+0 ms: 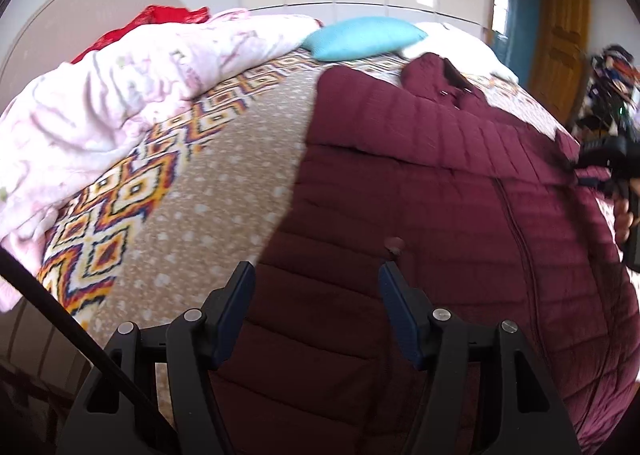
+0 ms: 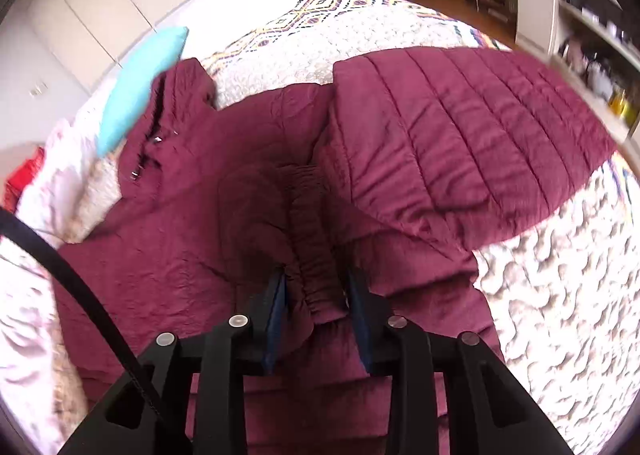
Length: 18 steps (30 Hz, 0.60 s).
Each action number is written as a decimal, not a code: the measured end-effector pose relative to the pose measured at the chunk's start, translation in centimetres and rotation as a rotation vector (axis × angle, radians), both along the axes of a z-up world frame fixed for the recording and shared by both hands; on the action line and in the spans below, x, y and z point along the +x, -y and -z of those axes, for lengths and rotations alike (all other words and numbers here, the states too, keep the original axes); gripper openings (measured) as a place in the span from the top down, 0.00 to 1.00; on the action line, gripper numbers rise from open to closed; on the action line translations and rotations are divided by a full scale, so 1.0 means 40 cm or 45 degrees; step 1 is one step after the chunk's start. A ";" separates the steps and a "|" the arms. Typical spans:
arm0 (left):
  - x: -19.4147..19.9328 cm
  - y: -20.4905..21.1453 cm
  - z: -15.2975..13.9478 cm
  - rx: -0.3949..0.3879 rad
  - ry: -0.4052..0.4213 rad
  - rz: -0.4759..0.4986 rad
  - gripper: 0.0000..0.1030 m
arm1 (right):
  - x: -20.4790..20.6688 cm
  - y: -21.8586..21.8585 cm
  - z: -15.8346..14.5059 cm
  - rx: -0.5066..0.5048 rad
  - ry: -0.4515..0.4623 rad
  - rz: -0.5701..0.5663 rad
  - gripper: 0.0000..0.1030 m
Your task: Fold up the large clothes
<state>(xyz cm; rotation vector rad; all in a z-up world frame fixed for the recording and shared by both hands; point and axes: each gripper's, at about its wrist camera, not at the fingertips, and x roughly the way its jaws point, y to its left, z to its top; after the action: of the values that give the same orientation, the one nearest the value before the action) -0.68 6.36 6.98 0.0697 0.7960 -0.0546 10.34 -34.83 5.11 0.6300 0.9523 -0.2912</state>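
A big maroon quilted coat [image 1: 420, 183] lies spread on the bed, its hood toward the pillow. My left gripper [image 1: 318, 275] hovers open over the coat's lower left part, with nothing between its pads. In the right wrist view, the coat [image 2: 460, 127] has one sleeve folded across its body. The sleeve's gathered cuff [image 2: 320, 251] is bunched between the pads of my right gripper [image 2: 316, 283], which is shut on it. The right gripper [image 1: 612, 163] also shows, blurred, at the right edge of the left wrist view, in a person's hand.
A patterned brown bedspread [image 1: 208, 191] covers the bed. A pink quilt [image 1: 120, 95] and a red cloth [image 1: 168, 15] are heaped at the left, with a turquoise pillow [image 1: 360, 37] at the head. A wooden door [image 1: 560, 35] and cluttered shelves [image 2: 580, 15] stand beyond the bed.
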 end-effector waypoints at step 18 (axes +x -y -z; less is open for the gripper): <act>0.028 0.123 0.143 0.018 -0.090 0.115 0.31 | -0.337 0.439 0.035 0.194 0.136 0.447 0.46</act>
<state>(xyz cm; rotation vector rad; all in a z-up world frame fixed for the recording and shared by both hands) 0.45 1.44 1.27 0.1175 0.8633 -0.1377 -3.12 -52.41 3.72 0.9462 0.7626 -0.4945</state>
